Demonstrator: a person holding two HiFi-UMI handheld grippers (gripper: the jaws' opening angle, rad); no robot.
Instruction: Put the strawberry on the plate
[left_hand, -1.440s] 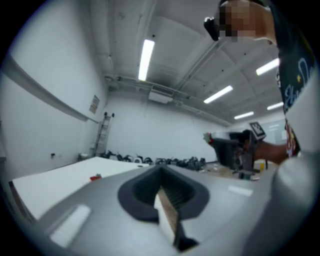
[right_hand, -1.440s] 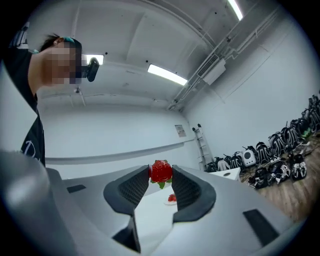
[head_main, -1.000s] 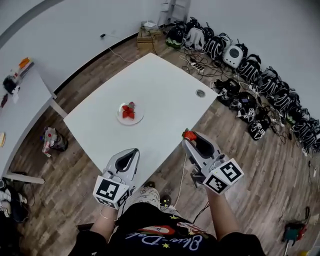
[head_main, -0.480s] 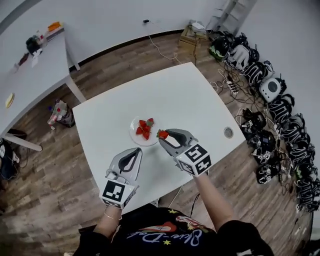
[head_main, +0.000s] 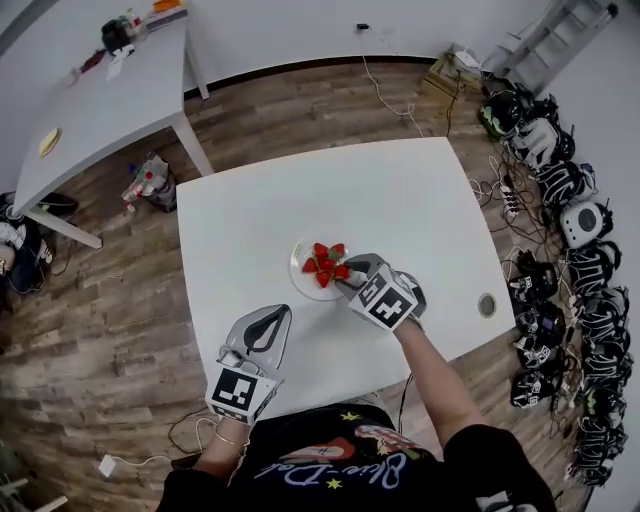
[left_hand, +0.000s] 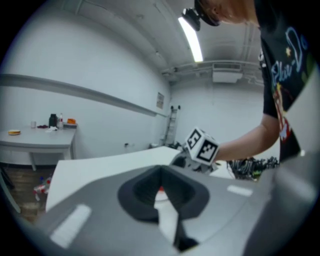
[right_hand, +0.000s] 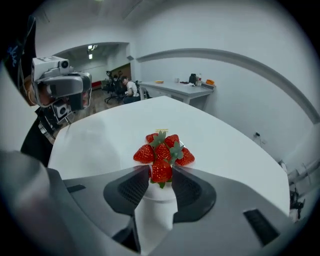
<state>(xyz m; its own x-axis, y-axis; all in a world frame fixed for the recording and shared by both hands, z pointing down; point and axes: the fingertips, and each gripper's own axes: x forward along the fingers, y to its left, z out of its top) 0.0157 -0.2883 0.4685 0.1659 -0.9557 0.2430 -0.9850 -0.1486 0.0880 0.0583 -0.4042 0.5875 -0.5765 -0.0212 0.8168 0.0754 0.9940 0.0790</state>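
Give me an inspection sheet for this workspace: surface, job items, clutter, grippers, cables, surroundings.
Surface: white table, with a round grommet near its right edge.
Job's things: plate holds a pile of strawberries; one more strawberry is held at the plate's near rim.
Clutter: nothing seen on the table.
Grippers: right gripper shut on the strawberry; left gripper shut, empty, above the table's near side.
Cables: cords trail on the floor beyond the table's far side.
Surroundings: wood floor, second table with small items, bag, row of dark packs at right.
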